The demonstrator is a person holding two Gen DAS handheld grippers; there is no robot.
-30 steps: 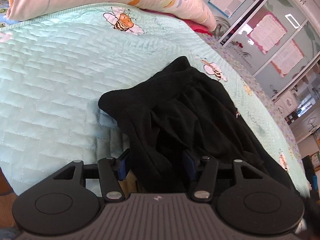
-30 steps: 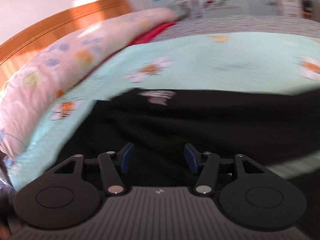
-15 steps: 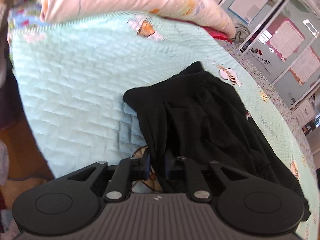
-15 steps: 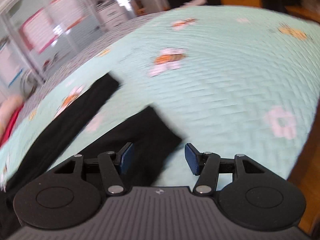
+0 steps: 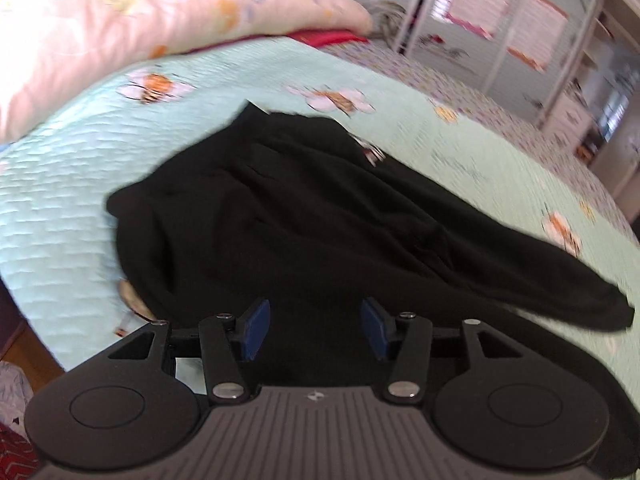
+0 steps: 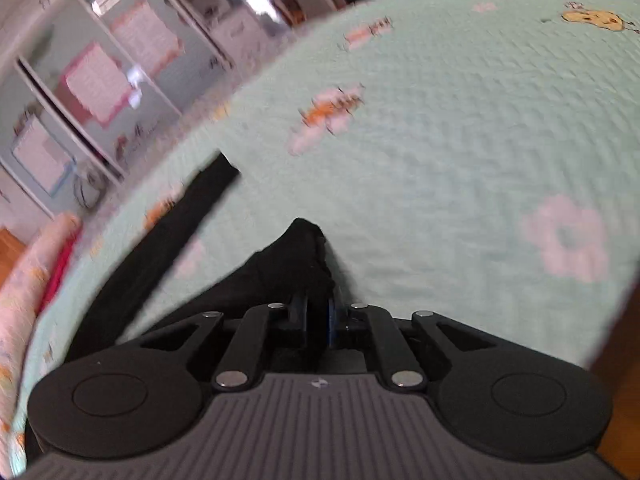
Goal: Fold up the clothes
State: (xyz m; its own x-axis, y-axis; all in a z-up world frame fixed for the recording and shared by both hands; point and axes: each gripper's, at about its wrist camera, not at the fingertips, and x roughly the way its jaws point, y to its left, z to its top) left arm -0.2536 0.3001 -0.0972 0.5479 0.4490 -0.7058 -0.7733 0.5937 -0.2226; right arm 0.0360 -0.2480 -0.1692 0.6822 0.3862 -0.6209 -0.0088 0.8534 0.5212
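Black trousers (image 5: 304, 216) lie crumpled on a mint green quilt (image 5: 60, 184). My left gripper (image 5: 314, 330) hovers over their near part. Its jaws are opening, and the blue pads (image 5: 254, 328) stand apart with dark cloth under them, not pinched. In the right wrist view my right gripper (image 6: 318, 320) is closing on the end of one trouser leg (image 6: 304, 256), and the cloth bunches up in a peak between the pads. The other leg (image 6: 180, 216) stretches away flat to the upper left.
A pink flowered duvet (image 5: 120, 28) and something red (image 5: 328, 36) lie at the head of the bed. White glass-door cabinets (image 5: 500, 28) stand beyond. The quilt (image 6: 460, 140) spreads wide to the right of the held leg. The bed's edge drops to a wooden floor (image 6: 616, 360).
My left gripper pinched narrow half a second ago and now stands apart again, shifted right over the trousers. My right gripper swung to the leg's end and its open jaws closed on it.
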